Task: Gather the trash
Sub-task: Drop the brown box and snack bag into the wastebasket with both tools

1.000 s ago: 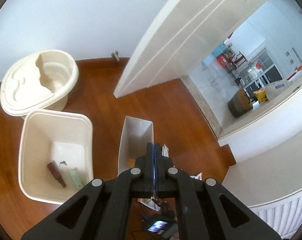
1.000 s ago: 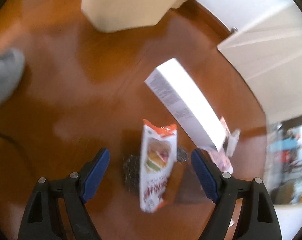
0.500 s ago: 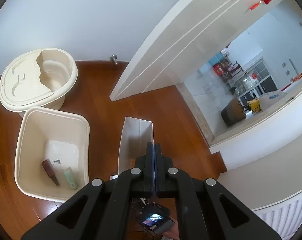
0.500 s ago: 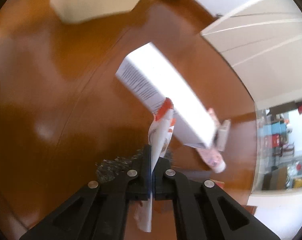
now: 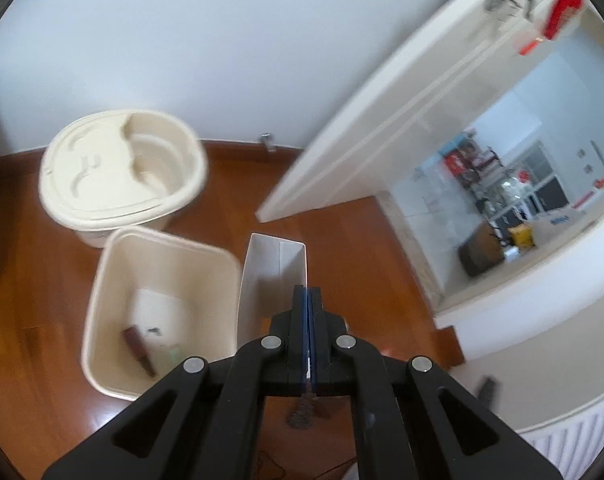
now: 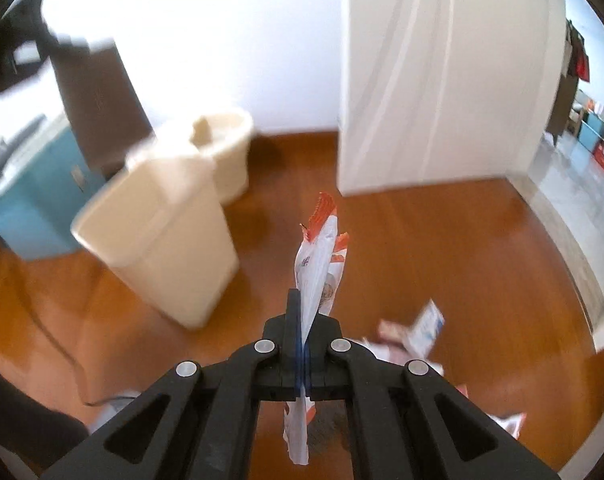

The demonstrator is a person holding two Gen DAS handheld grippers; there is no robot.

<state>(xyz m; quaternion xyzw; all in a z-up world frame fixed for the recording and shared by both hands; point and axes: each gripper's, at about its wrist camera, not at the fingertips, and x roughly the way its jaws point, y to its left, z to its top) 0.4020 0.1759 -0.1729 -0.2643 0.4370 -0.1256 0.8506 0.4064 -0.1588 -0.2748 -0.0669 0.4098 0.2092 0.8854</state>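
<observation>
Above the glossy wooden floor [image 6: 442,248], right gripper [image 6: 302,320] pinches a crinkly white-and-orange snack wrapper [image 6: 320,264]; left gripper [image 5: 308,320] clamps a white carton [image 5: 272,276].

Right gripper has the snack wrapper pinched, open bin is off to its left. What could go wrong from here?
1. The right gripper pinches the snack wrapper edge-on; the floppy film could slip out.
2. The open bin is off to the side, so an early release lands on the floor.
3. The left gripper is shut on the white carton beside that bin.
</observation>
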